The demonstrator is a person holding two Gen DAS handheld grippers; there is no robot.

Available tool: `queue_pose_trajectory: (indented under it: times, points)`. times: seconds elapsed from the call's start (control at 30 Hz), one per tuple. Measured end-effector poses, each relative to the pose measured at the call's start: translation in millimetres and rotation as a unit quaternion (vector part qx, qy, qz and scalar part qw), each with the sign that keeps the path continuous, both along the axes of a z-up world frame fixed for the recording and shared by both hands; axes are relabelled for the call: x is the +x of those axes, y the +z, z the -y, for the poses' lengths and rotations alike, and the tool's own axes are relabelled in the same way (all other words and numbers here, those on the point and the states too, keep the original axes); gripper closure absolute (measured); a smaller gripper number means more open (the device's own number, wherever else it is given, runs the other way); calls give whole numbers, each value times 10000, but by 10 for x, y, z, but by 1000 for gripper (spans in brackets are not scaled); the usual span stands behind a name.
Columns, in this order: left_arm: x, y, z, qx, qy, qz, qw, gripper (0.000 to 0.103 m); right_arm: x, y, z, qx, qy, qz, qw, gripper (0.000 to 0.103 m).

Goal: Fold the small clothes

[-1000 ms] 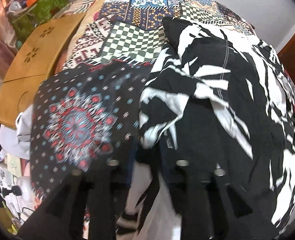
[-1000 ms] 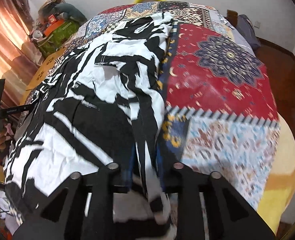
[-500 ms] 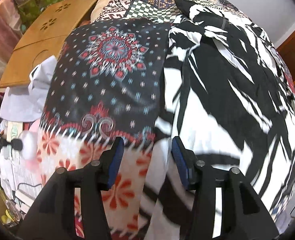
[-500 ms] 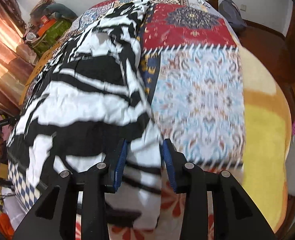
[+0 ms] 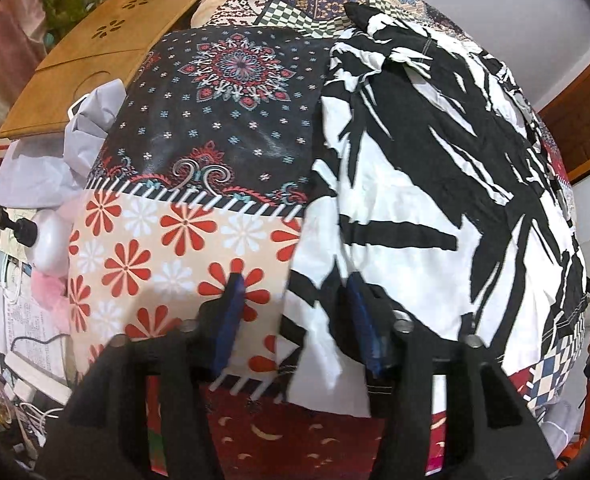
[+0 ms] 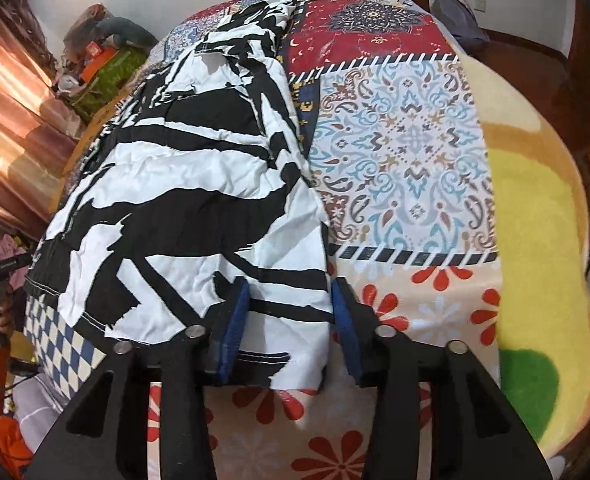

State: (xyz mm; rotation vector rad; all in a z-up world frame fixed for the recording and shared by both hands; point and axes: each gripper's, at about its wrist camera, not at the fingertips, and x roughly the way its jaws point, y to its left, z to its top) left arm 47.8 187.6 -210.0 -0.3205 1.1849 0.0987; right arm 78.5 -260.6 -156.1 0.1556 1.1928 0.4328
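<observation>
- Your black-and-white garment (image 5: 415,184) is thin, matt woven cloth, creased all over.
- The patchwork bedspread (image 6: 407,152) under it is smooth printed cloth.
- Each claw, left (image 5: 293,320) and right (image 6: 291,320), looks like matt black plastic with blue pads (image 6: 237,328).
- The wooden board (image 5: 91,56) looks smooth.

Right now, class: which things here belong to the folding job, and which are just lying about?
Part of the job:
black-and-white garment
left gripper
right gripper
patchwork bedspread, the work surface

Lying about:
wooden board
white cloth
papers and cables

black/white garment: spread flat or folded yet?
Spread. The black-and-white garment lies laid out lengthwise on the patchwork quilt, wrinkled, no fold visible; both grippers open at its near hem.
</observation>
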Motion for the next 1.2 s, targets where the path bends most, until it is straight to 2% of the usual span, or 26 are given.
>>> queue_pose_trajectory:
  times: [0.03, 0.07, 0.1, 0.13, 0.17, 0.33, 0.5, 0.67, 0.83, 1.03, 1.2]
  points:
    - [-10, 9, 10, 0, -21, 21, 10000, 66, -3, -10, -11, 84, 3, 11, 10000, 75]
    - [-10, 24, 34, 0, -54, 35, 10000, 77, -4, -13, -20, 93, -3, 41, 9999, 83]
    - [-2, 41, 64, -5, -96, 44, 9999, 84, -6, -5, -30, 95, -2, 72, 9999, 96]
    - [15, 64, 106, 24, -163, 33, 9999, 95, -7, 10, -47, 112, 9, 86, 9999, 96]
    - [27, 88, 143, 83, -200, 26, 9998, 99, -12, 31, -63, 84, 14, 119, 9999, 97]
    - [101, 313, 163, 435, -73, 209, 9988, 101, -21, 210, -122, 105, 99, 386, 9991, 99]
    - [214, 871, 65, 628, 153, 858, 9942, 101, 75, 668, -75, 208, -33, 1049, 9943, 100]
    - [423, 1479, 60, 786, 229, 1537, 9847, 102, 229, 1121, -133, 240, -17, 1691, 9853, 100]
    - [784, 1828, 40, 932, 310, 1861, 9776, 102, 541, 1464, -194, 298, -73, 2189, 9753, 100]
    - [1447, 1888, -107, 871, 502, 1793, 9786, 102, 1071, 1581, -242, 185, -147, 2411, 9702, 100]
    - [2068, 1683, -276, 727, 656, 1506, 9837, 102, 1687, 1486, -343, -39, -142, 2305, 9730, 100]
